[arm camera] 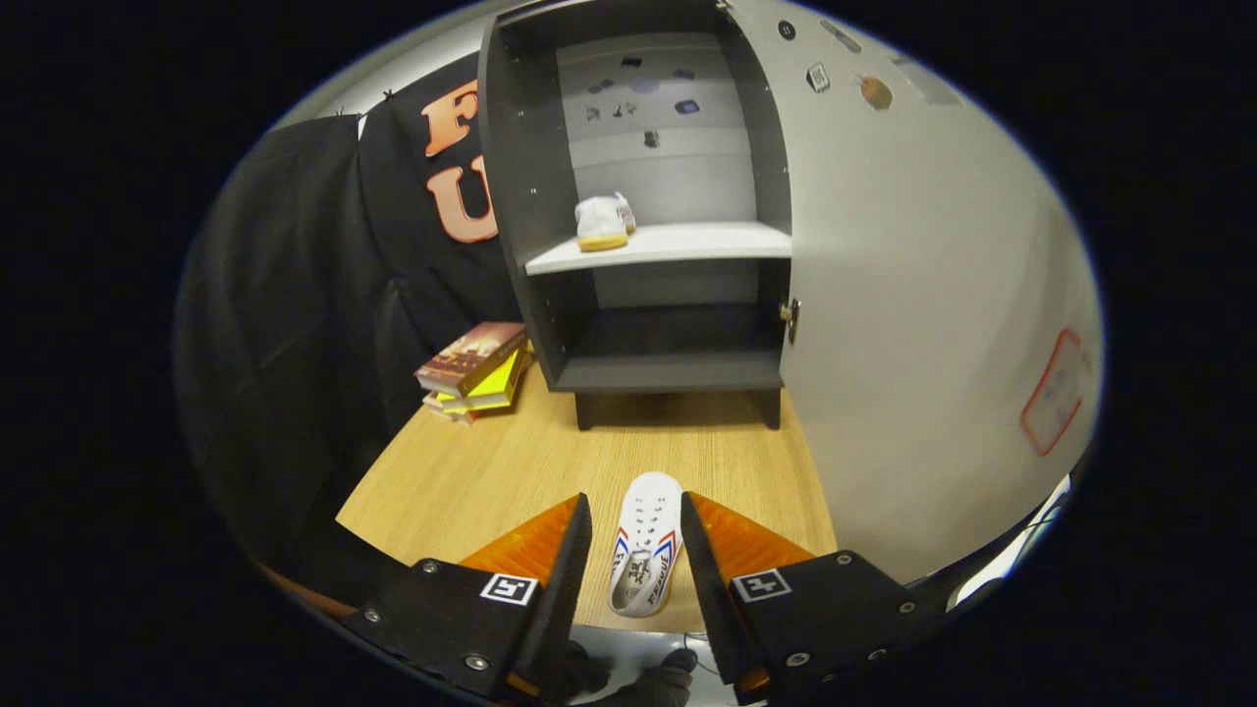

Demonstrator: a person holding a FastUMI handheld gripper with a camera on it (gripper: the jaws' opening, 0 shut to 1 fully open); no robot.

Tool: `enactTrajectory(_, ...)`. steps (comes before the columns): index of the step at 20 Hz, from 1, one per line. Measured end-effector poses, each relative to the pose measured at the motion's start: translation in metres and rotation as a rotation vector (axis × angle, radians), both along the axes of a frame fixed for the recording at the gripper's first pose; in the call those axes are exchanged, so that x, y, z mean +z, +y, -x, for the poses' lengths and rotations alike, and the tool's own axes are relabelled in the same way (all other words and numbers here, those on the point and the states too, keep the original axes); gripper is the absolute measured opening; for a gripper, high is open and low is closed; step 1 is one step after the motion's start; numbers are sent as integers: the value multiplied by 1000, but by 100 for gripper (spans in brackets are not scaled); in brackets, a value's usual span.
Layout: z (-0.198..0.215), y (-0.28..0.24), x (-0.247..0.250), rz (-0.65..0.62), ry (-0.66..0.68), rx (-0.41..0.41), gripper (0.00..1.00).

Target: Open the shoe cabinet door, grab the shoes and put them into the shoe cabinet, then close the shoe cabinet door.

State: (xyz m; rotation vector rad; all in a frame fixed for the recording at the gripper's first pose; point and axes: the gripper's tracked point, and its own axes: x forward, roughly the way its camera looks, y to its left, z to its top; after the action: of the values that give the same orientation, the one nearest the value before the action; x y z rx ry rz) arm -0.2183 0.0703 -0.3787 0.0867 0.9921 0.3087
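I see a light wood-grain surface [471,471] backed by the booth's draped black cloth wall [295,295]. A stack of books [474,370] lies near the cloth. Lighting looks even and soft, without harsh shadows.

Wood-grain table [471,471]; matt cabinet [520,196]; canvas shoe [645,545].

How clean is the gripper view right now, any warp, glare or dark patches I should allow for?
Gripper view: strong fisheye bowing on the cabinet door and table; the shoe between the open tool fingers is sharp and evenly lit; the cabinet's lower compartment is in shadow; the shoe on the shelf is small but distinct; no glare.
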Motion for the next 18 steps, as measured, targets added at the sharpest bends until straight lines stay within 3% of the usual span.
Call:
enactTrajectory(3,18,3,-47,37,74,69,65)
enactTrajectory(10,43,13,-131,127,207,140,67)
enactTrajectory(18,40,9,-179,144,252,136,66)
